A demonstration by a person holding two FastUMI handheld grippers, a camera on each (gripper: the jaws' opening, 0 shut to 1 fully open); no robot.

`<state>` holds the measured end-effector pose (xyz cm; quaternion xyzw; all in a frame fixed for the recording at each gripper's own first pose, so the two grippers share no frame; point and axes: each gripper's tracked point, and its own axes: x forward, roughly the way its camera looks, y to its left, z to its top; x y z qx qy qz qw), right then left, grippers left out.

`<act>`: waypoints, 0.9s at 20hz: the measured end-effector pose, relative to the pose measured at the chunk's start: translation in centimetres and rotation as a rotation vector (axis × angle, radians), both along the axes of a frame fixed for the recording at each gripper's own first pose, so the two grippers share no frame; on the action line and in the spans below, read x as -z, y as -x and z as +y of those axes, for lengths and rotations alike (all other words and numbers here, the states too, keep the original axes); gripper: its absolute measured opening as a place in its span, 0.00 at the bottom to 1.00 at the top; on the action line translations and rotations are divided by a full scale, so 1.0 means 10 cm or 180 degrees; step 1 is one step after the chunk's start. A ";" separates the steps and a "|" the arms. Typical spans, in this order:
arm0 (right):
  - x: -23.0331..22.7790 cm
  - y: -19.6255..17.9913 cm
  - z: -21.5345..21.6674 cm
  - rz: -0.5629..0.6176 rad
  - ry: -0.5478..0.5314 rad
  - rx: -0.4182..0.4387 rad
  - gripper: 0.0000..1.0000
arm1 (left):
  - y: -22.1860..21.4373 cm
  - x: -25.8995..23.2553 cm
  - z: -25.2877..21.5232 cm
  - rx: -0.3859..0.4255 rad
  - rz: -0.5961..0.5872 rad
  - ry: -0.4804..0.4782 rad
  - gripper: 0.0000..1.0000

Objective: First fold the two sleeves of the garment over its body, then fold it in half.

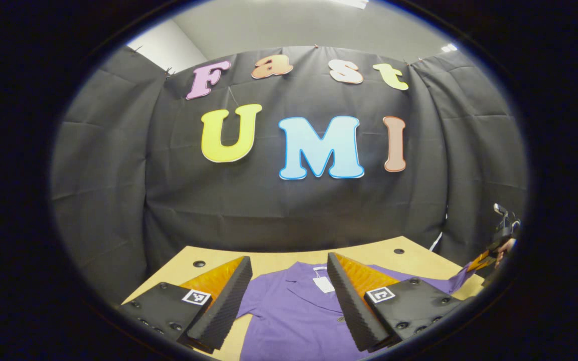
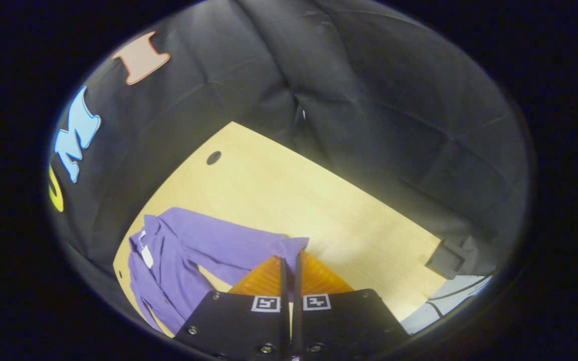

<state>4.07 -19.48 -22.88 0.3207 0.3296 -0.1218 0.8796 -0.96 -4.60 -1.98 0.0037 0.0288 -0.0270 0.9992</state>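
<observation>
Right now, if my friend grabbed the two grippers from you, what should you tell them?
Left gripper: open, hovering over the purple shirt, holding nothing.
Right gripper: shut on the cuff of the right sleeve, which is lifted off the table.
The shirt lies flat on the table, collar toward the booth wall, with a white tag at the neck.
Done: the right sleeve is gripped, not yet laid over the body.
Left: lay this sleeve across the body, fold the other sleeve over, then fold the shirt in half.
</observation>
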 end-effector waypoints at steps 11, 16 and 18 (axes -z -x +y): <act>-0.69 -0.27 0.50 -0.0438 -0.0072 -0.0302 0.02 | 0.01 -0.03 0.06 -0.0029 -0.0013 -0.0001 0.96; -0.98 -0.31 0.77 -0.0671 -0.0312 -0.0411 0.03 | 0.02 -0.03 0.09 -0.0042 -0.0015 0.0008 0.96; -1.14 -0.28 0.85 -0.0787 -0.0326 -0.0491 0.02 | 0.01 -0.03 0.08 -0.0036 -0.0016 0.0008 0.96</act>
